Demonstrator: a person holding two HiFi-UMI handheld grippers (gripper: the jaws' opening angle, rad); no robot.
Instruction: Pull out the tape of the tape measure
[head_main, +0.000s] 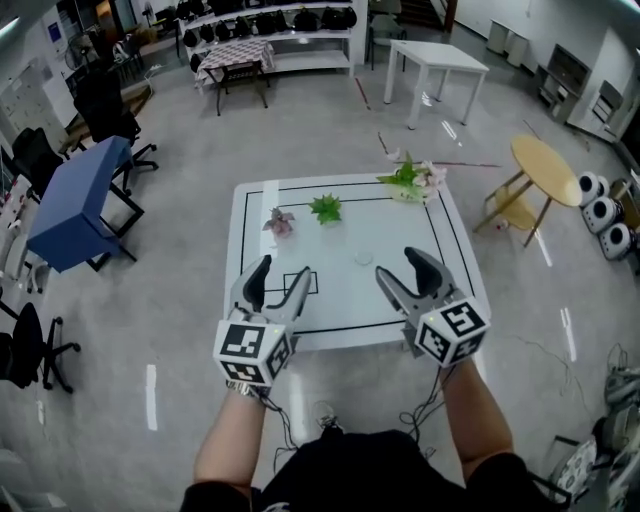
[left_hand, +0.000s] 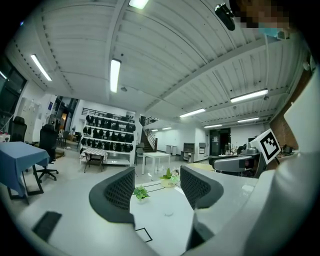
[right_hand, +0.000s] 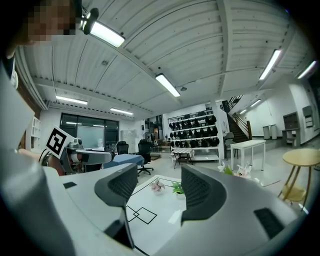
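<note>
**Left gripper and right gripper empty at the near table edge**

Both hold their jaws spread wide, with nothing between them. Just beyond them a small pale disc, likely the tape measure, lies on the white table, inside its black border line.

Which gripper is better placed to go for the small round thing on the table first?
Right, probably. In the head view the small round thing lies just off the right gripper, farther from the left gripper. Both are open and empty.
</note>
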